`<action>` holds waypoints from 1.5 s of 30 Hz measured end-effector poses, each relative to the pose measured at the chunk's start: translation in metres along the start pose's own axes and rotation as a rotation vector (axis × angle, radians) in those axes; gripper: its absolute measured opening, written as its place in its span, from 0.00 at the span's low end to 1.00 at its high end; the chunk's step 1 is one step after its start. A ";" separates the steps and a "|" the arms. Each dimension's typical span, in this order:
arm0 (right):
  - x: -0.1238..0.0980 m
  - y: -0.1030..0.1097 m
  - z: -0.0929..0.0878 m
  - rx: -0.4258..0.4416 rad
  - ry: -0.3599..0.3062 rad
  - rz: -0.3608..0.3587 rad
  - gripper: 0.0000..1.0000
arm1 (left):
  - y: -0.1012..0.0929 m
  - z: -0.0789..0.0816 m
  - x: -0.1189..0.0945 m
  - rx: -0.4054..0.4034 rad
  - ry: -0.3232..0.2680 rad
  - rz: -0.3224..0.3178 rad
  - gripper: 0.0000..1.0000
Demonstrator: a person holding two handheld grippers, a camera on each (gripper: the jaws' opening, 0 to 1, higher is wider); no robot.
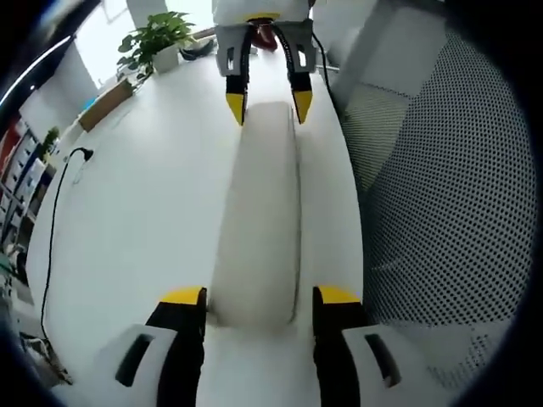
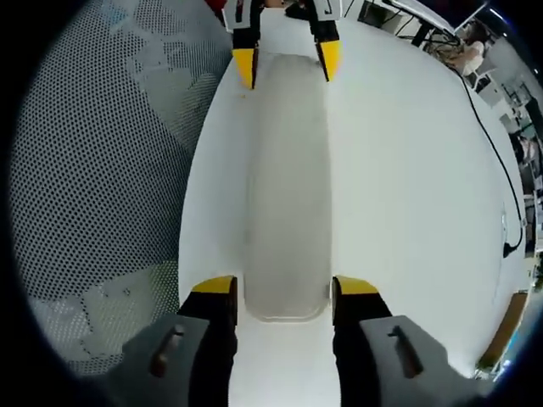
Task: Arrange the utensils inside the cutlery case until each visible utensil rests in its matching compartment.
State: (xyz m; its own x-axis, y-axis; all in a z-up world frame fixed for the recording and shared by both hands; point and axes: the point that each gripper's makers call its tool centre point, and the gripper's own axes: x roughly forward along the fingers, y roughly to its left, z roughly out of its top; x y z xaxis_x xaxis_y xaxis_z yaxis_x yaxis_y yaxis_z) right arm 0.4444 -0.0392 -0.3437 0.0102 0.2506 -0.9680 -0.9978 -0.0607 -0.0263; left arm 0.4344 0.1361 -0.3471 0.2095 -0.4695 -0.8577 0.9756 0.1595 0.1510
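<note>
A long white cutlery case [image 1: 259, 203] lies closed on the white table [image 1: 144, 212], so no utensil shows. My left gripper [image 1: 260, 297] is open, its yellow-tipped jaws straddling the near end of the case with a thin gap on the right side. My right gripper [image 1: 269, 104] stands at the far end, one jaw on each side. In the right gripper view the case [image 2: 287, 170] runs away from my open right gripper [image 2: 284, 288], whose jaws flank its end, toward the left gripper [image 2: 287, 59].
A grey mesh chair [image 1: 441, 170] [image 2: 102, 170] stands close along one long table edge. A potted plant [image 1: 157, 38], a wooden box [image 1: 106, 102] and a black cable [image 1: 55, 212] [image 2: 501, 170] lie toward the other side. A person's white clothing [image 1: 254, 8] is behind the right gripper.
</note>
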 end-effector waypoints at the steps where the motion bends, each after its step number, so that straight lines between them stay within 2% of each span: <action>1: -0.007 -0.002 0.003 0.036 -0.029 -0.008 0.49 | 0.002 -0.001 -0.006 -0.016 -0.007 0.009 0.56; 3: -0.021 -0.002 0.007 0.099 -0.079 -0.009 0.50 | 0.004 -0.002 -0.014 -0.037 -0.015 0.024 0.56; 5: -0.033 -0.006 0.012 0.153 -0.133 -0.032 0.51 | 0.011 0.002 -0.028 -0.106 -0.063 0.062 0.57; 8: -0.060 -0.012 0.024 0.288 -0.276 -0.073 0.50 | 0.021 0.019 -0.052 -0.272 -0.187 0.106 0.59; 10: -0.074 -0.017 0.028 0.351 -0.343 -0.113 0.50 | 0.027 0.027 -0.066 -0.348 -0.250 0.135 0.59; 11: -0.084 -0.019 0.030 0.385 -0.386 -0.141 0.49 | 0.032 0.030 -0.076 -0.373 -0.282 0.176 0.59; 12: -0.098 -0.027 0.035 0.391 -0.451 -0.221 0.46 | 0.039 0.031 -0.087 -0.389 -0.295 0.230 0.59; 14: -0.113 -0.027 0.038 0.465 -0.514 -0.253 0.47 | 0.046 0.034 -0.103 -0.429 -0.338 0.292 0.59; 15: -0.123 -0.029 0.038 0.505 -0.547 -0.299 0.49 | 0.049 0.036 -0.115 -0.483 -0.372 0.327 0.59; 16: -0.129 -0.029 0.039 0.511 -0.562 -0.326 0.50 | 0.050 0.036 -0.118 -0.499 -0.384 0.336 0.59; 17: -0.138 -0.030 0.038 0.560 -0.577 -0.384 0.52 | 0.053 0.039 -0.130 -0.549 -0.431 0.368 0.59; 20: -0.154 -0.030 0.037 0.613 -0.637 -0.452 0.53 | 0.059 0.045 -0.158 -0.656 -0.555 0.435 0.61; 21: -0.164 -0.032 0.035 0.658 -0.687 -0.494 0.53 | 0.061 0.047 -0.169 -0.689 -0.593 0.475 0.61; 24: -0.177 -0.027 0.036 0.761 -0.798 -0.489 0.53 | 0.063 0.050 -0.188 -0.756 -0.673 0.530 0.63; 27: -0.183 -0.023 0.026 0.868 -0.847 -0.519 0.52 | 0.062 0.050 -0.204 -0.786 -0.716 0.594 0.63; 29: -0.186 -0.021 0.024 0.897 -0.875 -0.533 0.51 | 0.059 0.052 -0.208 -0.786 -0.728 0.600 0.63; 33: -0.190 -0.013 0.020 0.896 -0.857 -0.552 0.50 | 0.050 0.062 -0.214 -0.792 -0.754 0.590 0.62; 35: -0.193 -0.008 0.018 0.897 -0.860 -0.564 0.49 | 0.047 0.066 -0.214 -0.778 -0.749 0.592 0.62; 40: -0.199 0.000 0.012 0.914 -0.875 -0.585 0.48 | 0.045 0.074 -0.220 -0.771 -0.778 0.624 0.62; 45: -0.198 0.006 0.000 0.930 -0.863 -0.613 0.44 | 0.038 0.086 -0.215 -0.756 -0.779 0.600 0.62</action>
State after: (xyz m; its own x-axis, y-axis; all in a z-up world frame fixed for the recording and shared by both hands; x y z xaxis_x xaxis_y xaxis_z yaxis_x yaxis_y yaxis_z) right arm 0.4366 -0.0887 -0.1523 0.7483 0.5299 -0.3991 -0.5308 0.8391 0.1188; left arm 0.4323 0.1690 -0.1147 0.8452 -0.4990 -0.1915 0.4835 0.8665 -0.1241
